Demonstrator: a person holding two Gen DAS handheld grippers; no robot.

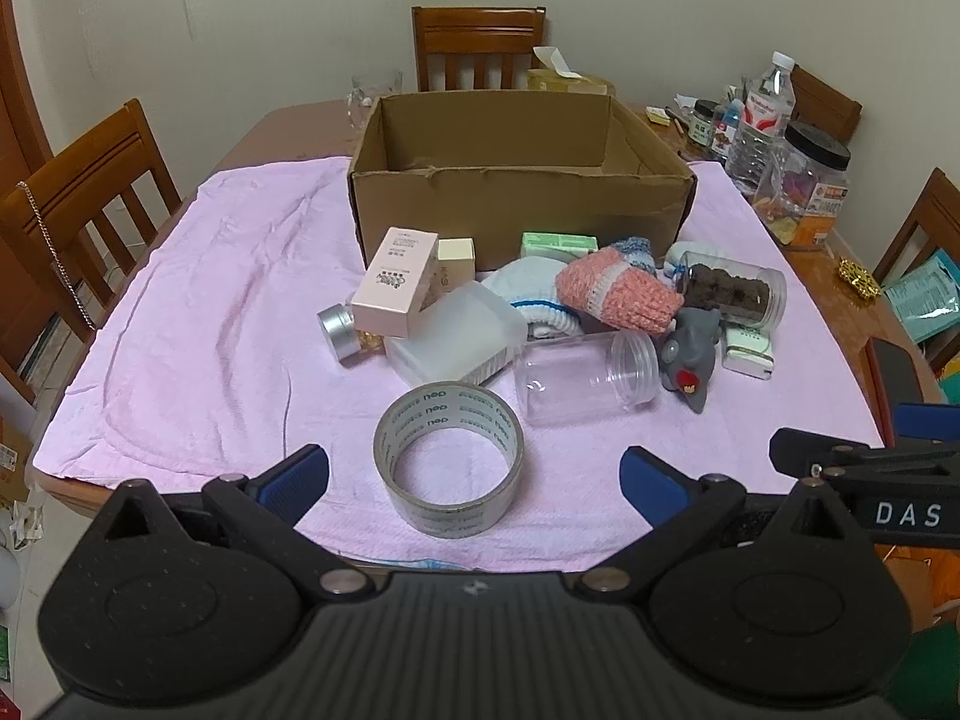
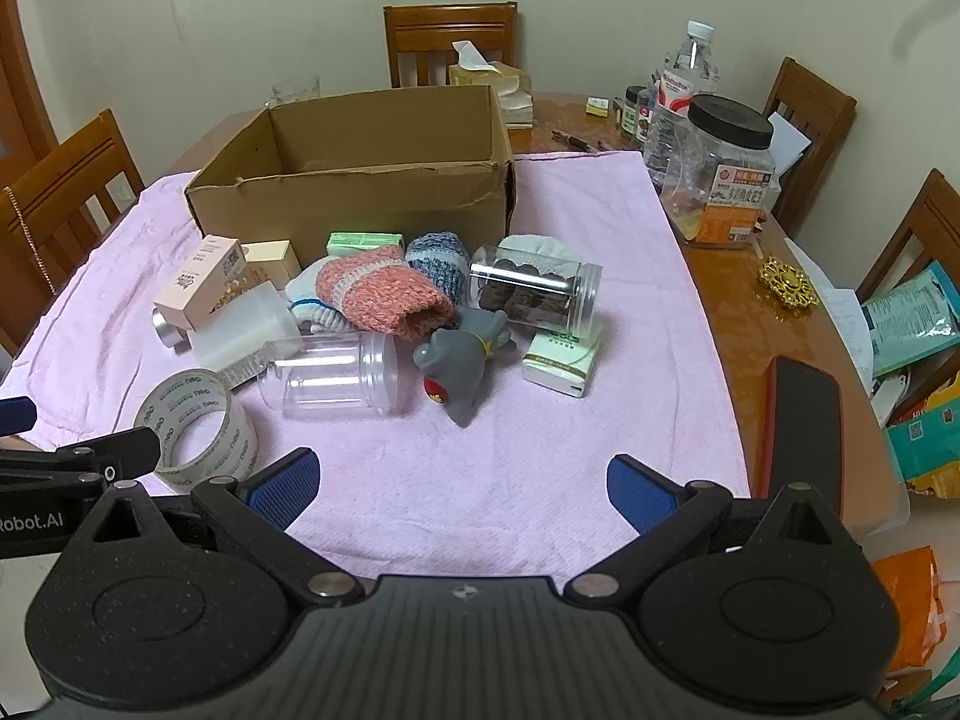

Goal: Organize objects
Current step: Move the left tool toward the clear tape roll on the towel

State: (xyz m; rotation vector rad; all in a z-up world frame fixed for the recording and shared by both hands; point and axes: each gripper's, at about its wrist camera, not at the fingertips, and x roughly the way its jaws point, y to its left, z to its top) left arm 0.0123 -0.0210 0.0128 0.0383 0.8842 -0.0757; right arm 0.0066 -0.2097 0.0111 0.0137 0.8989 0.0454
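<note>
So from my end: pink towel (image 1: 210, 324) covers the table, open cardboard box (image 1: 516, 192) sits at the back of it. The clutter is piled just in front of the box: pink sock (image 2: 384, 294), empty clear jar (image 2: 336, 381) on its side, tape roll (image 1: 449, 459) nearest me. My left gripper (image 1: 474, 480) and right gripper (image 2: 462, 483) are both spread wide, holding nothing.

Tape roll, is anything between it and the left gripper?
Nothing visible. The tape roll lies flat on the pink cloth directly ahead of the open left gripper, with only bare cloth between them.
</note>
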